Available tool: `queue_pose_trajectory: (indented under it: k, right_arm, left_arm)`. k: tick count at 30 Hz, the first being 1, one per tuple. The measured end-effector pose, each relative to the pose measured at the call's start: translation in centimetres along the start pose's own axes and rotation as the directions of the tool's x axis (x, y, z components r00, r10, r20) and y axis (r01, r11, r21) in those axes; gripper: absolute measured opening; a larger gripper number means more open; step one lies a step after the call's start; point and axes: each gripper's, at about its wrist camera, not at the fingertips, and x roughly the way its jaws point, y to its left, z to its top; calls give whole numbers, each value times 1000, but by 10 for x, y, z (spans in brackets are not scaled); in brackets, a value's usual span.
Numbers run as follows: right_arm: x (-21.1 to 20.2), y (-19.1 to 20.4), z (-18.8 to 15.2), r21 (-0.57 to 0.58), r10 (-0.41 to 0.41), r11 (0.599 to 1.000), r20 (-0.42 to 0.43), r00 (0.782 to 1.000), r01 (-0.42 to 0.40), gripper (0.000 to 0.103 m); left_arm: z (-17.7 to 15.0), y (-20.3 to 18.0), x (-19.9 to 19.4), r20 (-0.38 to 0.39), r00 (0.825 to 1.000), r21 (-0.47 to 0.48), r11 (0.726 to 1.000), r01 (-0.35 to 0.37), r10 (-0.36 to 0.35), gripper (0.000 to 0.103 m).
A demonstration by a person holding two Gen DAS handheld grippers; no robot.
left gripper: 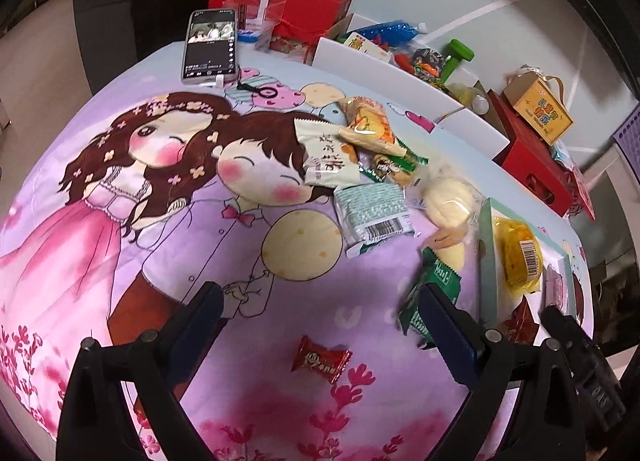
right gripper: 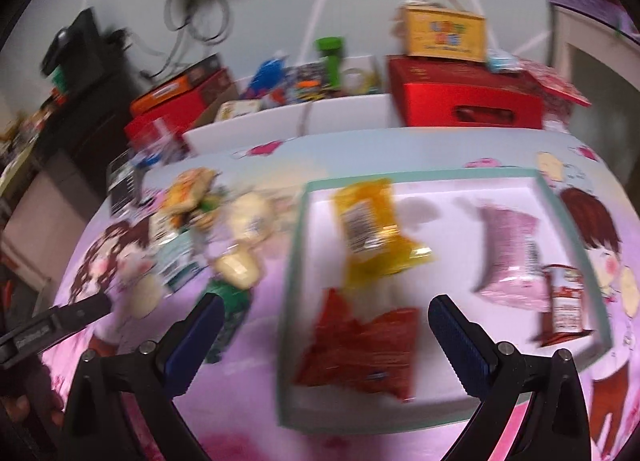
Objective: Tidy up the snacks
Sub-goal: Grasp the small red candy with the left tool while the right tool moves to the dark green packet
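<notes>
- Over the cartoon-print cloth (left gripper: 120, 221) on the counter, my left hand-held gripper (left gripper: 320, 301) hangs with its jaws spread wide and nothing between them.
- Just below that gap lies a red wrapped candy (left gripper: 321, 358), alone on the cloth, left of the tray (left gripper: 486, 261).
- Beside the tray's left edge a green packet (left gripper: 434, 293) lies partly behind my left gripper's right finger.
- Further from the tray, up and to its left, sits the loose heap of snacks: a white packet with black lettering (left gripper: 328, 157), a pale green barcoded packet (left gripper: 370, 217), an orange-and-clear bag (left gripper: 366, 121) and a clear-wrapped pale bun (left gripper: 448, 199).
- My right hand-held gripper (right gripper: 326, 317) is also wide open and empty, above the near part of the tray; this view is blurred.
- Inside the tray lie a yellow packet (right gripper: 370, 229), a red packet (right gripper: 360, 345), a pink packet (right gripper: 510, 257) and a small brown-and-white packet (right gripper: 564, 305) at its right rim.
</notes>
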Motion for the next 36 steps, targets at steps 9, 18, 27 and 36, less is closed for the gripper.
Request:
queue_pose_trajectory:
  k: [9,18,27,36]
  right_arm:
    - [18,42,-25,-81,25,996,-115,993,-35,103]
    - [21,38,-33,-78,-25,997,-153,988,13,103]
    - [20,29,-30,-47,-35,998,-145,989,28,103]
    - [21,33,-29,-59,-30,998,-141,990,22,103]
  left_arm:
    - [-15,2,16,-77,997,23,999,-23,25,98]
    - [-30,1,23,-107,992,75,995,-65,73,98]
    - [-42,-9,37,-166,984,148,988,-47,72,69]
    - [-48,-16,41,-178,982,189,982,-25,59,41]
